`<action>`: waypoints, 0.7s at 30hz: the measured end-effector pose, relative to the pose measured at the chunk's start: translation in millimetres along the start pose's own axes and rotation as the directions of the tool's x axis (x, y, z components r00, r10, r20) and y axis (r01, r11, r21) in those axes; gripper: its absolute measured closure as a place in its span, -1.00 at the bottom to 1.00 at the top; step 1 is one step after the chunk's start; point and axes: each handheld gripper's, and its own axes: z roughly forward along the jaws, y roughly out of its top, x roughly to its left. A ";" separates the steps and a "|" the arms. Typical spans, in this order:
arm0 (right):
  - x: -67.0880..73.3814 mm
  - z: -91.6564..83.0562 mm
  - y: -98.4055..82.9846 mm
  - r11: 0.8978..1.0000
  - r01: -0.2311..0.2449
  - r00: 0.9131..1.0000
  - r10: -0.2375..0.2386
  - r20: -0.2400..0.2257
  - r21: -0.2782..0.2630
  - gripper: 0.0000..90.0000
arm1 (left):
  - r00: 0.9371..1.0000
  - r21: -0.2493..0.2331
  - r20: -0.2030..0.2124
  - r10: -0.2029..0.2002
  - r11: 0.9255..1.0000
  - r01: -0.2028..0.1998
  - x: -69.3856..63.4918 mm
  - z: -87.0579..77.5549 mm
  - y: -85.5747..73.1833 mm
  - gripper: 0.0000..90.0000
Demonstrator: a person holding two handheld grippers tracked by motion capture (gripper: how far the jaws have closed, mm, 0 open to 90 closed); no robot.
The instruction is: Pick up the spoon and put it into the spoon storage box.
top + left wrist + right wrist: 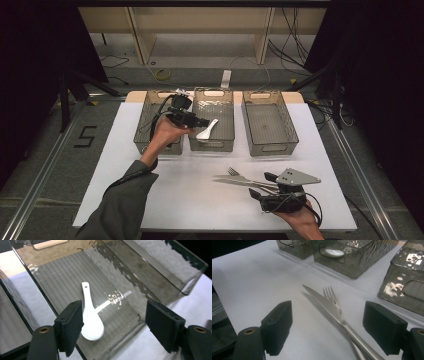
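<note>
From the high view, your left gripper point(197, 121) hangs over the middle bin point(214, 145) of the three smoky plastic ones, with the white spoon point(207, 130) lying on that bin's floor just ahead of its tips; your right gripper point(270, 182) sits low at the near right of the white table point(175, 195), pointed left at the knife point(240, 181) and the fork point(245, 176), which lie together with their handles toward you and tips toward the left. In the left gripper view, your jaws stand spread and empty, nothing pressed between the pads; the spoon point(90, 315) rests flat in the bin, bowl nearest the left jaw, handle running away up the ribbed floor. It looks set down already, so that hand has little left to do there. In the right gripper view, your jaws are wide apart with nothing in them, and the knife point(332, 312) runs diagonally between them, blade away, handle coming back toward the right jaw, the fork point(333, 298) tucked beside it. The cutlery's long axis lies nearly along your reach, so I'd judge you need to turn the wrist to close across the handle; the right hand is plainly the nearer one.
</note>
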 end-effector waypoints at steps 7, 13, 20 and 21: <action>-0.3 0.6 0.0 1.000 -0.004 1.000 0.004 -0.007 0.005 -0.45 | 1.000 -0.026 0.011 0.014 1.000 -0.014 -5.8 -11.2 -22.4 -0.38; -0.9 1.1 0.2 1.000 -0.002 1.000 0.002 -0.008 0.012 -0.45 | 1.000 -0.039 0.022 0.022 0.999 -0.022 -9.1 -17.6 -31.6 -0.40; -0.9 0.9 0.5 1.000 0.000 1.000 0.000 -0.015 0.014 -0.45 | 0.999 -0.052 0.017 0.044 0.998 -0.044 -14.1 -24.9 -38.4 -0.44; -0.9 1.0 0.5 1.000 0.001 1.000 0.000 -0.016 0.015 -0.45 | 0.999 -0.054 0.019 0.048 0.997 -0.047 -15.4 -25.9 -39.5 -0.45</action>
